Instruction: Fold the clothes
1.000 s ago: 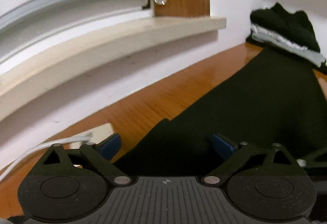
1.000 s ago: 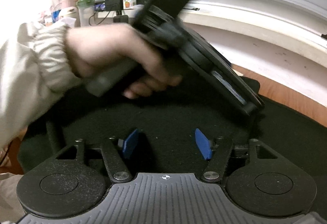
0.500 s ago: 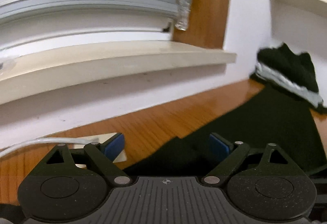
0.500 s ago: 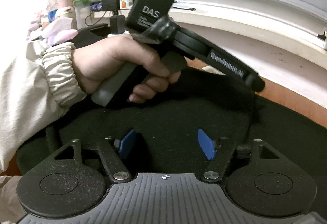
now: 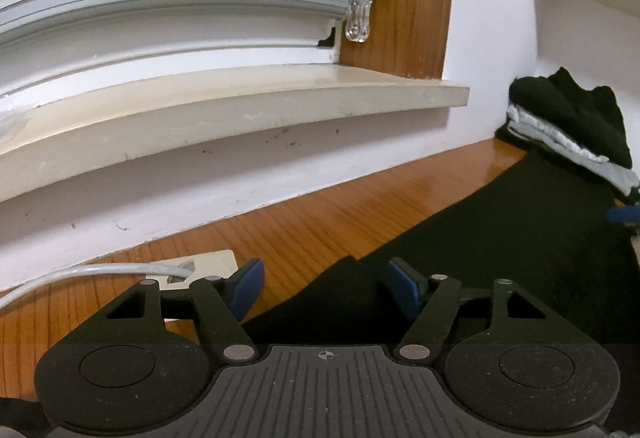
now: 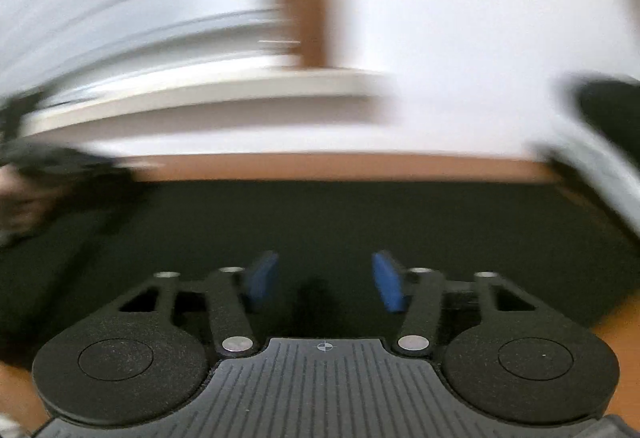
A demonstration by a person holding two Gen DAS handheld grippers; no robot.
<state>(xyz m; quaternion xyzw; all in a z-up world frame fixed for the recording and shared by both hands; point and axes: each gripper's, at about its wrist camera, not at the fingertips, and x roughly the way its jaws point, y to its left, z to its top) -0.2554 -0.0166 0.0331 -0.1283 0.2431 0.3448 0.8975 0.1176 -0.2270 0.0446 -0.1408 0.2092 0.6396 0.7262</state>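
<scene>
A black cloth lies spread flat on the wooden counter below the sill. The left tool sits low at the cloth's near corner, its jaws partly open and just closing, the corner peak between the blue pads but not pinched. The right tool, in a blurred view, is over the middle of the cloth, jaws partly open and just closing, gripping nothing. A folded pile sits at the wall beyond the cloth's far end.
</scene>
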